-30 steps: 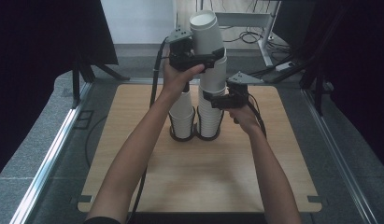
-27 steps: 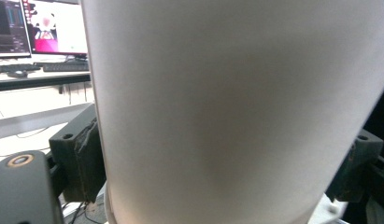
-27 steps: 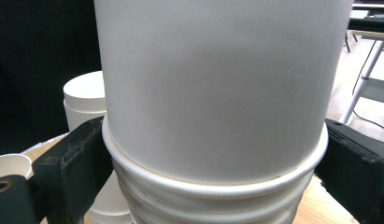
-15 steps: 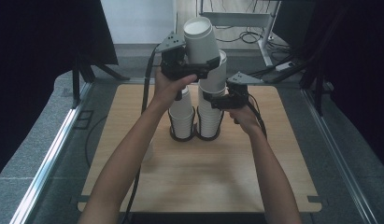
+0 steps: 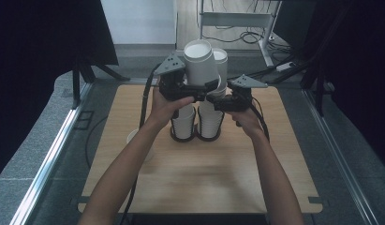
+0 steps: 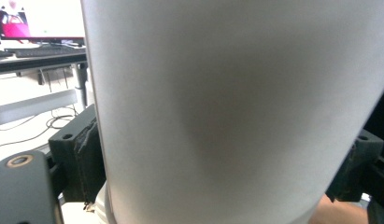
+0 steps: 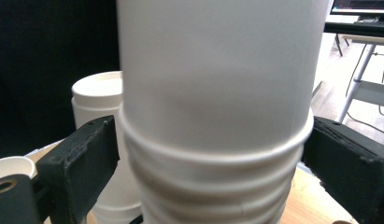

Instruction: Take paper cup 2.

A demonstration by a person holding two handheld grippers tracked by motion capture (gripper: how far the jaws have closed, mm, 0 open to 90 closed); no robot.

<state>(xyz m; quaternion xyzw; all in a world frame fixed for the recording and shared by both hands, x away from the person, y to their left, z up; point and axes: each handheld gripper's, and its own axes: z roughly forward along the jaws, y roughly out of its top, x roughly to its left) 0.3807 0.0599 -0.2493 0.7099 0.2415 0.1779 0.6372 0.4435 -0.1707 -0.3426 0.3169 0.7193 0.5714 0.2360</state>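
Observation:
Two stacks of upside-down white paper cups stand side by side in black rings, the left stack [image 5: 184, 123] and the right stack [image 5: 211, 119]. My left gripper [image 5: 196, 90] is shut on a single white cup [image 5: 201, 63], held tilted in the air above the stacks. In the left gripper view that cup [image 6: 236, 107] sits between the pads [image 6: 84, 158]. My right gripper [image 5: 217, 101] is shut on the right stack [image 7: 217, 140] at its ringed rims, both pads [image 7: 89, 161] against it. The left stack [image 7: 97, 116] stands just behind.
The stacks sit on a wooden table top [image 5: 199, 173] with a metal rail [image 5: 49, 159] along its left side. A loose white cup [image 5: 133, 138] rests on the table by the person's left forearm. Dark screens flank the table.
My left gripper has come down toward the stacks with the single cup in it, now tilted. The right gripper has stayed on the right stack.

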